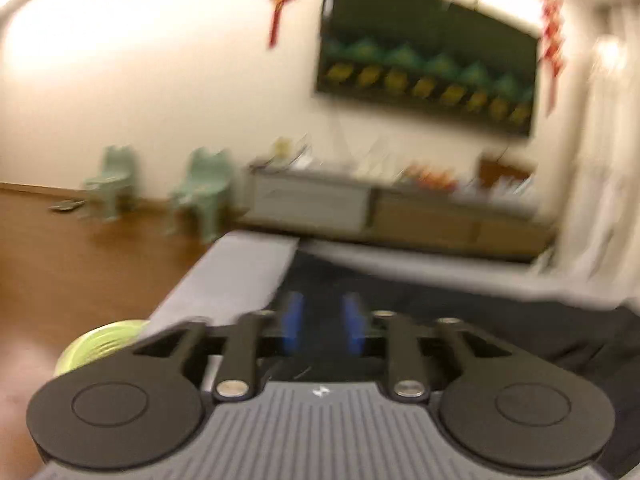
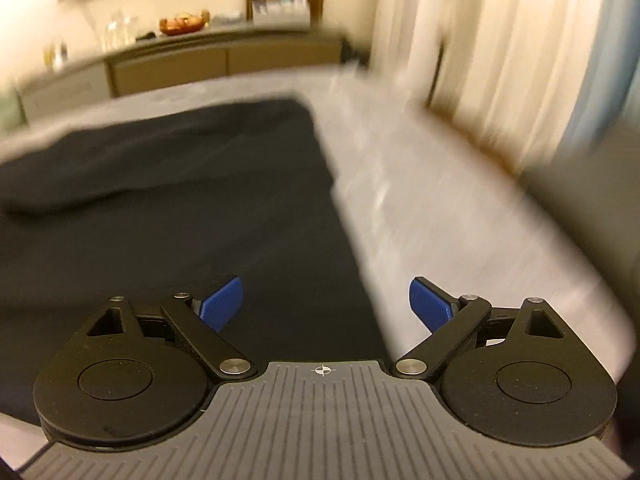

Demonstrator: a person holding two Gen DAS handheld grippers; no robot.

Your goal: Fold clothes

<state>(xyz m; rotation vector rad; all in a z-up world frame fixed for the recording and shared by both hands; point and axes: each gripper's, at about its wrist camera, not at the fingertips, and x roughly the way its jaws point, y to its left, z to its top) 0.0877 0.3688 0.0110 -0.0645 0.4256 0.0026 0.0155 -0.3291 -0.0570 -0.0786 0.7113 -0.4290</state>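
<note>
A black garment (image 2: pixel 180 184) lies spread flat on a pale grey surface (image 2: pixel 440 208), with a long straight edge running along its right side. My right gripper (image 2: pixel 328 304) hovers over that edge, open wide, and nothing sits between its blue pads (image 2: pixel 222 306). In the blurred left wrist view the same dark garment (image 1: pixel 440 308) lies ahead on the grey surface (image 1: pixel 236 276). My left gripper (image 1: pixel 324 320) is over its near left part, and its blue pads (image 1: pixel 294 320) stand a narrow gap apart. I see no cloth pinched between them.
A pale green round object (image 1: pixel 96 344) sits off the surface's left edge, above the wooden floor. Two green chairs (image 1: pixel 204 192) and a long low cabinet (image 1: pixel 400 212) with clutter on top line the far wall. Pale curtains (image 2: pixel 500 60) hang to the right.
</note>
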